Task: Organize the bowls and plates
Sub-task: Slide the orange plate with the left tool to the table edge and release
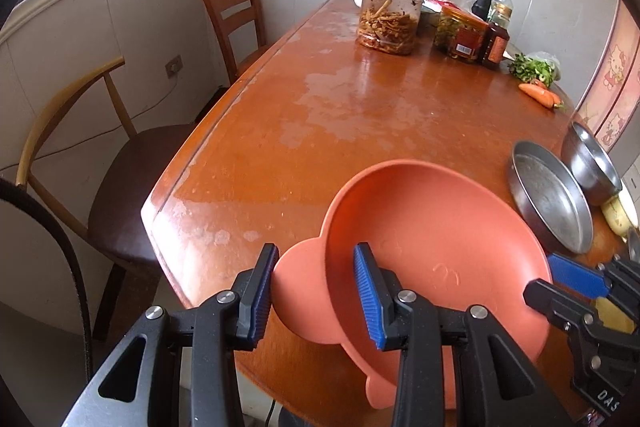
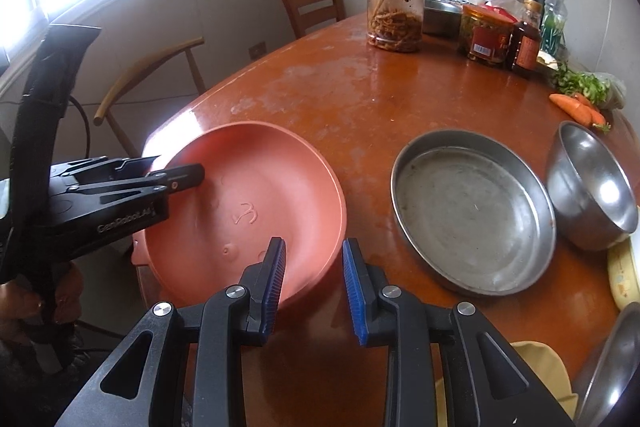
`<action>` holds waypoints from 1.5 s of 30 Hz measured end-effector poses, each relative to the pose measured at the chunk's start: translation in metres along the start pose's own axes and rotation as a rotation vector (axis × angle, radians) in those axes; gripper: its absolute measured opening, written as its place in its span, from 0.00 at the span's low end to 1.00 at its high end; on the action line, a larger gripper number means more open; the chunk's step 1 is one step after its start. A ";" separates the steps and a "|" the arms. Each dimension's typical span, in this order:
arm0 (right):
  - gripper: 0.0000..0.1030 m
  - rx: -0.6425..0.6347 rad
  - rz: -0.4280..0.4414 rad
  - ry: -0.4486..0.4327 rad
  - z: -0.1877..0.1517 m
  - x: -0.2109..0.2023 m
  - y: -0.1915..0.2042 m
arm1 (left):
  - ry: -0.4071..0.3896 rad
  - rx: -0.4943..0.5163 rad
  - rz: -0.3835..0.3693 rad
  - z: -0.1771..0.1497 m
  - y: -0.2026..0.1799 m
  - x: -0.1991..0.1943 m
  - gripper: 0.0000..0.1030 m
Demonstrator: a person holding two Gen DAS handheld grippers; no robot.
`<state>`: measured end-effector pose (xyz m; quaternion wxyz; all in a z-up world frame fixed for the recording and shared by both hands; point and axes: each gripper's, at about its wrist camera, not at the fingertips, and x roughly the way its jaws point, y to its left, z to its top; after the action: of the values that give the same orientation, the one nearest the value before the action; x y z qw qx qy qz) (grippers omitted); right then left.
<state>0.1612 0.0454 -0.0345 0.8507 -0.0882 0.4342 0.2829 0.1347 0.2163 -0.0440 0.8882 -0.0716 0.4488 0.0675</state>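
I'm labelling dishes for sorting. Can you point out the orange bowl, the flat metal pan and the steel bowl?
orange bowl (image 2: 248,203): right wrist view, on its inner floor.
flat metal pan (image 2: 468,211): right wrist view, on its bare bottom.
steel bowl (image 2: 592,183): right wrist view, on its inner wall.

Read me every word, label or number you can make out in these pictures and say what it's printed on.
"GenRoboLAI", last letters uncertain: side of the black left gripper.
"DAS", cut off at the edge: black body of the right gripper.
Red label with barcode on the orange-lidded glass jar: too small to read.
Orange label on the dark brown sauce bottle: too blurred.
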 end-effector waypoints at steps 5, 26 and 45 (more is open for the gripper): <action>0.31 0.017 0.008 -0.005 0.002 0.003 -0.001 | -0.006 -0.015 -0.005 0.007 0.004 0.006 0.38; 0.53 0.053 0.059 -0.091 0.004 -0.027 -0.006 | -0.132 -0.054 0.019 0.018 0.008 -0.034 0.60; 0.66 0.099 0.000 -0.274 -0.024 -0.129 -0.025 | -0.213 0.053 -0.077 -0.002 -0.056 -0.104 0.60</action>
<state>0.0993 -0.0368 0.0502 0.9053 -0.0065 0.3275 0.2706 0.0824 0.1553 0.0428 0.9344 -0.0578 0.3504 0.0287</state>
